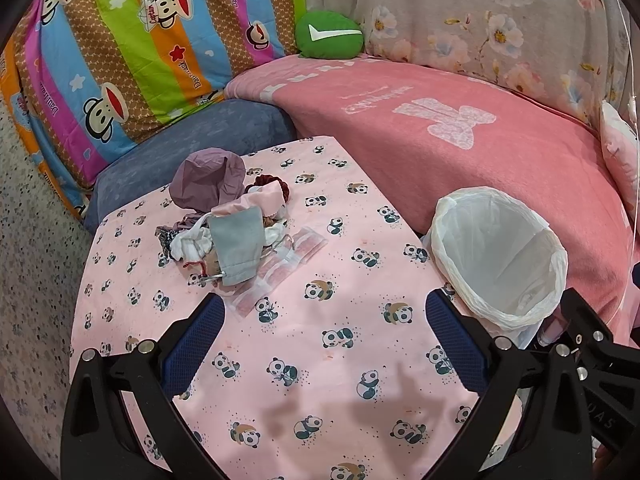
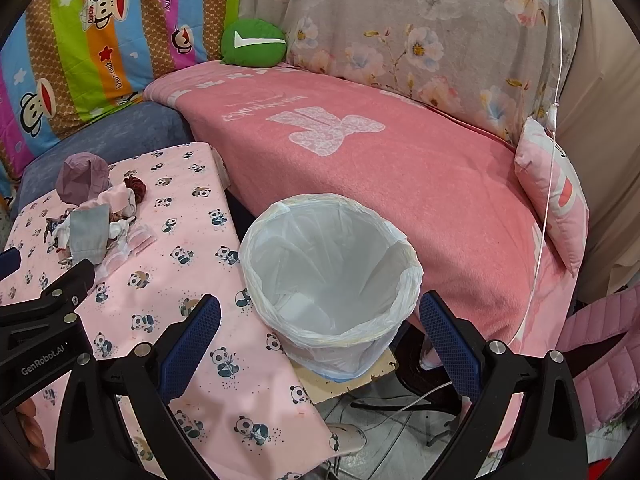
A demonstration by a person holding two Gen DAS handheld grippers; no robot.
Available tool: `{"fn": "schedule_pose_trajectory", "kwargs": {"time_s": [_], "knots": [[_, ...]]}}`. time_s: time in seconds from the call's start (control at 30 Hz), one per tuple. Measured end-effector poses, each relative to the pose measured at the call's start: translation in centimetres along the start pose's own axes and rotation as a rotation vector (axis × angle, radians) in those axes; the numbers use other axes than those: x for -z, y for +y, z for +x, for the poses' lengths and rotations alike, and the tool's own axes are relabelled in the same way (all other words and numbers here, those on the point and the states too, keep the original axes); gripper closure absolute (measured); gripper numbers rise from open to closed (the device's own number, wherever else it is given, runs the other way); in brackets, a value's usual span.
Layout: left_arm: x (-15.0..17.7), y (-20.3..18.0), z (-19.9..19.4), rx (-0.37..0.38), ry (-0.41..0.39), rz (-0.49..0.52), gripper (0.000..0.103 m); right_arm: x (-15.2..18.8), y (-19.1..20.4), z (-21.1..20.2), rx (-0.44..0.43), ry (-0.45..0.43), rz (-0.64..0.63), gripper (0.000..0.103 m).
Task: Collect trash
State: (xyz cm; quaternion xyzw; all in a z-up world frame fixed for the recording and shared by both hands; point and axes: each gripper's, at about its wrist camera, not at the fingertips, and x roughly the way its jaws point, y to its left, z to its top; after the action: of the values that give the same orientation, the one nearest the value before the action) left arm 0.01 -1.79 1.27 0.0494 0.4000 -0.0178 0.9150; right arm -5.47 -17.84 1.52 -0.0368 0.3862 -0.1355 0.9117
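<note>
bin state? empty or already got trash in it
Looks empty. The right wrist view shows only white liner down inside the bin; the trash pile sits on the table.

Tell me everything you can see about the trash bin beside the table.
The trash bin is round, open at the top and upright. A thin white plastic bag lines it, folded over the rim. Inside it looks empty. It stands on a pale board, between the panda tablecloth and the pink blanket. Nothing grips it.
</note>
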Motion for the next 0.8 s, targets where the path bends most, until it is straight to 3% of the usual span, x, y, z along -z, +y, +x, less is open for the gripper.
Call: {"fn": "schedule_pose_trajectory", "kwargs": {"time_s": [0.47, 0.8], "knots": [[-0.1, 1.0, 0.5, 0.028, 0.004, -0.004, 0.007, -0.2, 0.7, -0.4, 0.015, -0.006, 0.002, 0.006], [-1.3, 6.5, 3.3, 0.026, 0.005, -0.065, 0.007, -1.8, 3.5, 0.1, -0.019, -0.031, -0.001, 0.006]]}}
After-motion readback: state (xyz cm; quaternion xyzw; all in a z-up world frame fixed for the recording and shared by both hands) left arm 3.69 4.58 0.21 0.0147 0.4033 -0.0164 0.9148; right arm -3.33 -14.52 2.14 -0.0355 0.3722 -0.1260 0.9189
